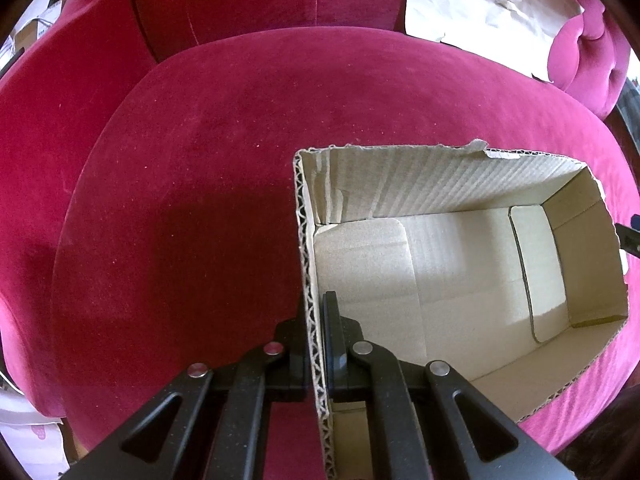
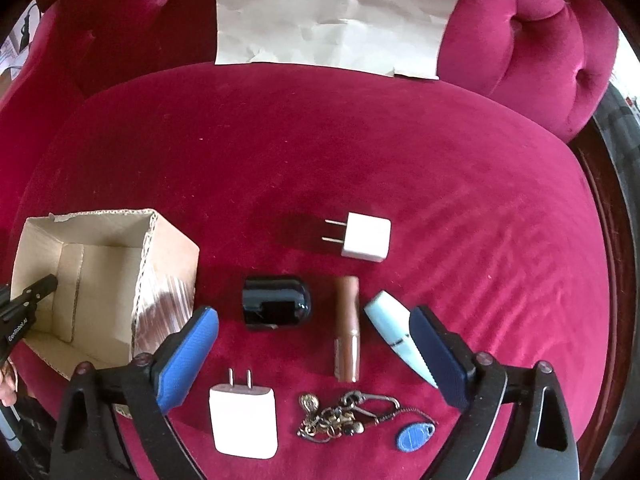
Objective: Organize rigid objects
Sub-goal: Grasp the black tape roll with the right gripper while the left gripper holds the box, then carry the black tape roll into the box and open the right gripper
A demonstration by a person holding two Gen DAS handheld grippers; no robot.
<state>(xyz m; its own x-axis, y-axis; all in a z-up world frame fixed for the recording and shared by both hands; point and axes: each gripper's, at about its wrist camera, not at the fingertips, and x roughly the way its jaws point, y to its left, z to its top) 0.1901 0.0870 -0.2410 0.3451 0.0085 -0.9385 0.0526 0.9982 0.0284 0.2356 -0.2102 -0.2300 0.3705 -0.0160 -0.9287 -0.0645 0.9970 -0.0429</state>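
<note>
Two claws work over a crimson velvet seat cushion (image 2: pixel 320 152), and an open cardboard box (image 2: pixel 100 272) on it serves as the landmark for everything else. The left claw (image 1: pixel 318 320) is clamped on the box's near wall, 1 finger outside and 1 inside, the corrugated edge pinched between them; in the right wrist view this claw shows only at the box's left side. The box's floor is bare cardboard with its flaps lying flat. The right claw (image 2: pixel 316 344) hangs just right of the box with its blue pads (image 2: pixel 188 352) spread wide apart, gripping nothing. Right of the box and between those pads lie a glossy black cap-shaped piece (image 2: pixel 276 302) and a copper-coloured tube (image 2: pixel 347 328). A pale blue tube (image 2: pixel 394 336) lies farther right of the box, beside or against the right pad; which cannot be told. Beyond these, farther from the camera and right of the box, a white charger (image 2: pixel 366 242) rests with its 2 prongs aimed back toward the box. Nearer the camera, a second white charger (image 2: pixel 244 420) lies with prongs pointing away, and right of it sits a tangle of keys (image 2: pixel 344 416) with a blue fob (image 2: pixel 416 436). Crumpled white paper (image 2: pixel 332 16) leans on the backrest well behind the box.
</note>
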